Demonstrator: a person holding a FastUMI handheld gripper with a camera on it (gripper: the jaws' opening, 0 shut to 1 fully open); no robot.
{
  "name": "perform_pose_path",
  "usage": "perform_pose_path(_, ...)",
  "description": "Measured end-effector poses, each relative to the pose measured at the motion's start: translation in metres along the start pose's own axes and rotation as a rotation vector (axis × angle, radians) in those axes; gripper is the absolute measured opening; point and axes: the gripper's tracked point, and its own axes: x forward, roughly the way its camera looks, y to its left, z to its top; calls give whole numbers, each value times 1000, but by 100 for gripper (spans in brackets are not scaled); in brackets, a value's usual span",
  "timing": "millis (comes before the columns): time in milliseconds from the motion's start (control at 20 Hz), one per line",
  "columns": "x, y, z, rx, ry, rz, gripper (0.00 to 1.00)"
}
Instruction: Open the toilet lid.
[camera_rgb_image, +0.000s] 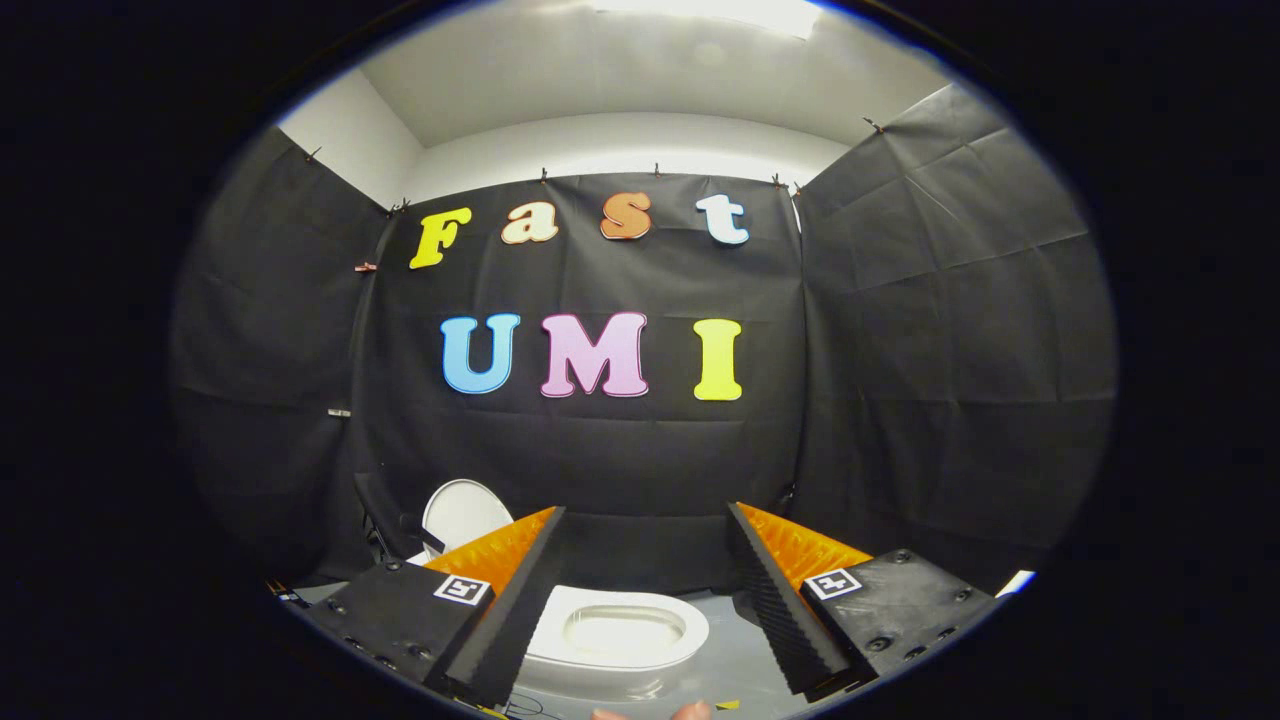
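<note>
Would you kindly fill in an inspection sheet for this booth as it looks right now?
Surface: grey floor, smooth and slightly glossy around the toilet.
Job's things: white ceramic toilet bowl lies between and just beyond the fingers; its seat ring is exposed. A white oval lid stands upright beyond the left finger, so it looks already raised.
Clutter: small yellow scrap on the floor near the fingers.
Grippers: gripper fingers spread wide apart, holding nothing.
Cables: a thin dark line on the floor by the left finger; cannot tell what it is.
Surroundings: black cloth walls, white ceiling with a light; fingertips of a hand at the bottom.
</note>
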Motion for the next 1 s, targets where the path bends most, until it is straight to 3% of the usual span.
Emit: perform_pose_path(1000, 10, -24, 13, 43, -18, -79, 98)
